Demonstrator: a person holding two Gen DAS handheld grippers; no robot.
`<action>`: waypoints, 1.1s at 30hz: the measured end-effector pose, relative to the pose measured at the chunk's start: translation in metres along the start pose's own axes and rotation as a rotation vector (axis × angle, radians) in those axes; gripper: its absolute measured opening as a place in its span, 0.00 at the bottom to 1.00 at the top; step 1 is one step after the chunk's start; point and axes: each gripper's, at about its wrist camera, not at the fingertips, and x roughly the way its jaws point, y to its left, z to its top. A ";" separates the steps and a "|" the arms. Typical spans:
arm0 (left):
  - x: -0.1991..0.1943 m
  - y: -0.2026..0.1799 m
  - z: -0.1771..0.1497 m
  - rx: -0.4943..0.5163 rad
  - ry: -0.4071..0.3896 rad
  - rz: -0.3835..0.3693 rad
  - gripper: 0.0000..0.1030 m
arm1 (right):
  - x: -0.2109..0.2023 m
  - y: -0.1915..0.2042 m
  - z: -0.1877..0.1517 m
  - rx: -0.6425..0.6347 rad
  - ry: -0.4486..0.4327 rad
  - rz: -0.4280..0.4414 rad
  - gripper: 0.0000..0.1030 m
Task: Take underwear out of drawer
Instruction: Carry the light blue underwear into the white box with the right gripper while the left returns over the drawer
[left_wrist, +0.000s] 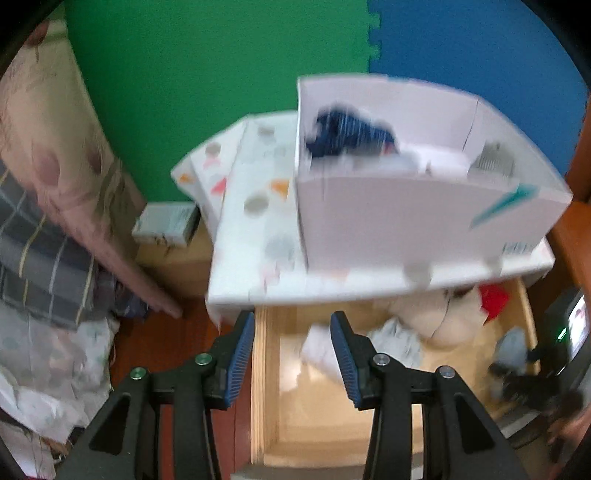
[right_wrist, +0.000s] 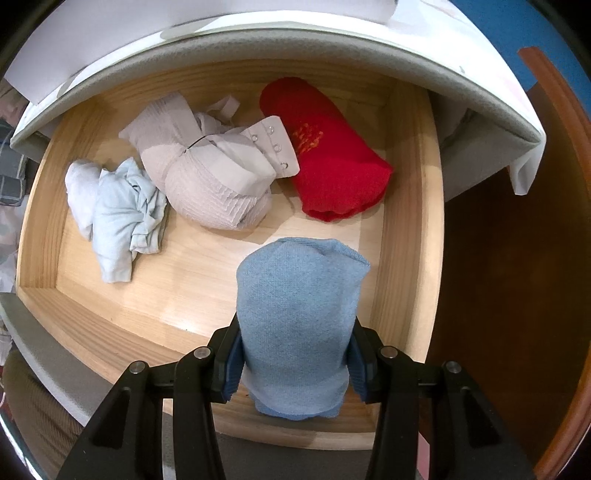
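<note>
Right gripper (right_wrist: 295, 365) clamped on blue knit roll (right_wrist: 299, 317), lower centre over drawer (right_wrist: 402, 236). Left gripper (left_wrist: 292, 354) empty, jaws apart. Soft, light, squashable; best pinched mid-roll.

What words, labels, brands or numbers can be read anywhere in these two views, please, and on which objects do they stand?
None can be read.
White box on the cabinet top: teal mark and small bluish print near its lower right corner, too blurred to read.
Small grey box by the wall: printed panel, too blurred to read.
Red folded garment in the drawer: orange embroidered mark, too small to tell whether it is lettering.
</note>
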 end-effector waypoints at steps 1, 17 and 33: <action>0.007 -0.001 -0.011 0.000 0.015 0.001 0.42 | -0.001 0.000 -0.001 0.000 0.000 0.000 0.42; 0.063 -0.005 -0.092 -0.087 0.111 -0.018 0.42 | -0.010 0.010 -0.002 0.007 -0.023 0.000 0.42; 0.066 0.007 -0.096 -0.170 0.110 -0.008 0.42 | -0.042 0.004 -0.002 0.001 -0.137 0.071 0.42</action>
